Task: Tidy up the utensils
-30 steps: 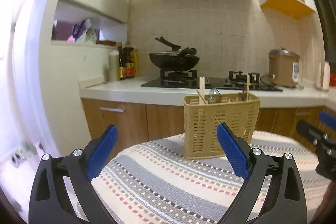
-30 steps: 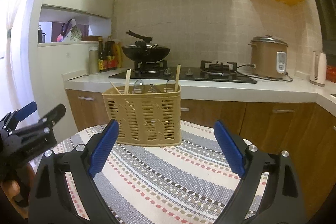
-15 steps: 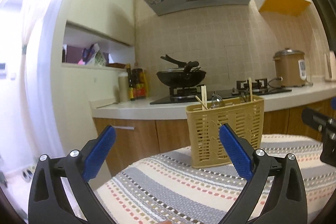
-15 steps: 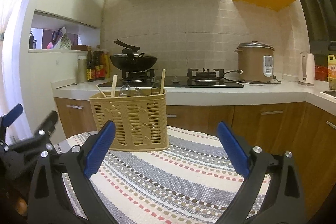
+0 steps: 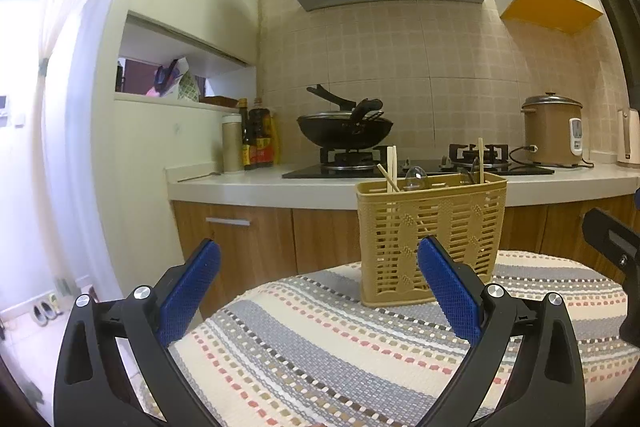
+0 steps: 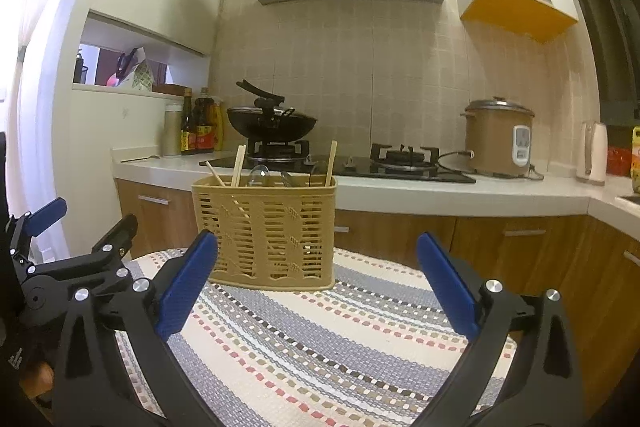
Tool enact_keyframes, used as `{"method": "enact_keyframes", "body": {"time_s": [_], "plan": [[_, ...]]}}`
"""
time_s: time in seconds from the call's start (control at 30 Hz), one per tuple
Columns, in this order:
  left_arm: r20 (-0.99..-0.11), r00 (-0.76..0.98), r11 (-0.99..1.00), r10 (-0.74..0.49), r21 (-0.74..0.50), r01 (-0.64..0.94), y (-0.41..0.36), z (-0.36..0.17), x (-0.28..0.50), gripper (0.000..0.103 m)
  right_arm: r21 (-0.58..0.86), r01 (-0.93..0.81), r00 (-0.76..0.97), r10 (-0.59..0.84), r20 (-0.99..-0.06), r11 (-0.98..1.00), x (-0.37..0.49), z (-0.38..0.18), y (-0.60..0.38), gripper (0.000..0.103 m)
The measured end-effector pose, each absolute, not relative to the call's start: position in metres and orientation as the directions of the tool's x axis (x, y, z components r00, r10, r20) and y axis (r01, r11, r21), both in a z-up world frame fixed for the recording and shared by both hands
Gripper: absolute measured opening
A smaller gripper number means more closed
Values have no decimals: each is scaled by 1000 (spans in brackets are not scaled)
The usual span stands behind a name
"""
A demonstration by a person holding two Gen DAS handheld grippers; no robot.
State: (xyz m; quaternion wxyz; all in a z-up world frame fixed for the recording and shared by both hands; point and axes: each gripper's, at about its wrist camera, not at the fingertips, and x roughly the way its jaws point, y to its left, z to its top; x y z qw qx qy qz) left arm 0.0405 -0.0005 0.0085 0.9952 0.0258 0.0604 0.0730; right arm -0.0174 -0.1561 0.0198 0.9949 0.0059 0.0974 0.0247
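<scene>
Behind the round table with its striped woven cloth [image 5: 320, 339] is a kitchen counter with a gas stove and a black wok [image 5: 344, 131]; a rice cooker [image 6: 498, 137] stands at the right of the frame. On the cloth, right of centre in the left wrist view and left of centre in the right wrist view, stands a tan slotted utensil basket [image 6: 266, 227], upright, with chopsticks [image 6: 239, 166] and some metal utensils rising above its rim. The left gripper [image 5: 318, 275] and the right gripper [image 6: 316, 267] both have their blue pads spread wide and hold nothing. No loose utensil lies on the visible cloth, so the sorting seems nearly finished. The basket looks light and stands near the far edge of the table, so a push from a finger could tip it or slide it off. The two grippers are also near each other and could collide.
</scene>
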Motion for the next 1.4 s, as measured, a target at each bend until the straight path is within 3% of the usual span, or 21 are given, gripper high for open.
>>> {"method": "enact_keyframes", "body": {"time_s": [0.67,1.4], "plan": [[-189,975,993,119,4,-120,15,6,51,95,-2,-35,982,34,-184,999,-19,20,-153,95],[-190,976,993,103,-36,-112,21,6,51,95,70,-15,974,31,-224,997,-12,18,-167,95]]}}
